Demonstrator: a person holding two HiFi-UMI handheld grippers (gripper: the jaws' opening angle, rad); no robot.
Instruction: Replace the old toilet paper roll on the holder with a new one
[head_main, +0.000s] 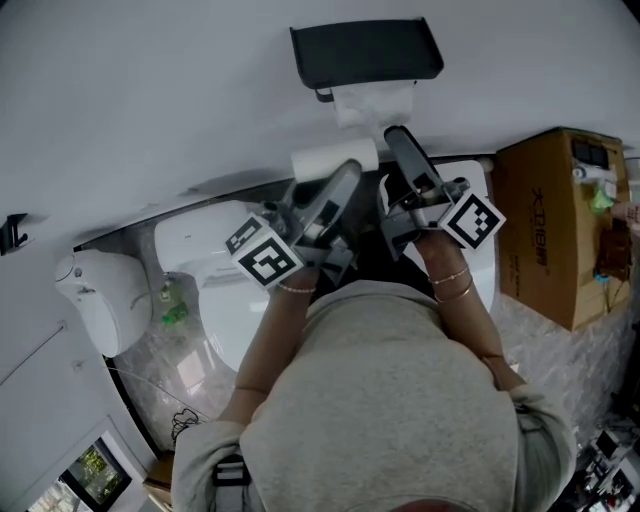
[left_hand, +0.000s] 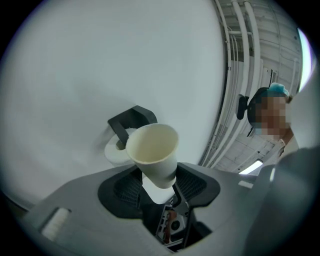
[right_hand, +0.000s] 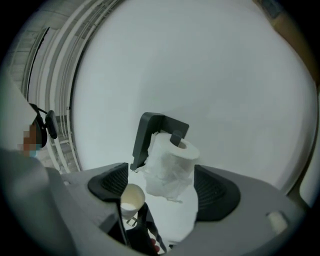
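Observation:
A black holder (head_main: 365, 52) is fixed to the white wall, and a full white toilet roll (head_main: 375, 100) hangs on it with a loose, crumpled tail. My right gripper (head_main: 397, 135) points up at that roll from just below. In the right gripper view the roll (right_hand: 172, 165) shows between the wide-apart jaws of the right gripper (right_hand: 162, 187), and the pads do not press on it. My left gripper (head_main: 345, 172) is shut on a bare cream cardboard tube (head_main: 335, 158), left of the holder. In the left gripper view the tube (left_hand: 154, 152) stands up between the pads.
A white toilet (head_main: 250, 290) stands below my hands, and a cardboard box (head_main: 560, 220) is at the right. A white round bin (head_main: 100, 300) sits at the left on the marbled floor. White pipes (left_hand: 235, 75) run up the wall.

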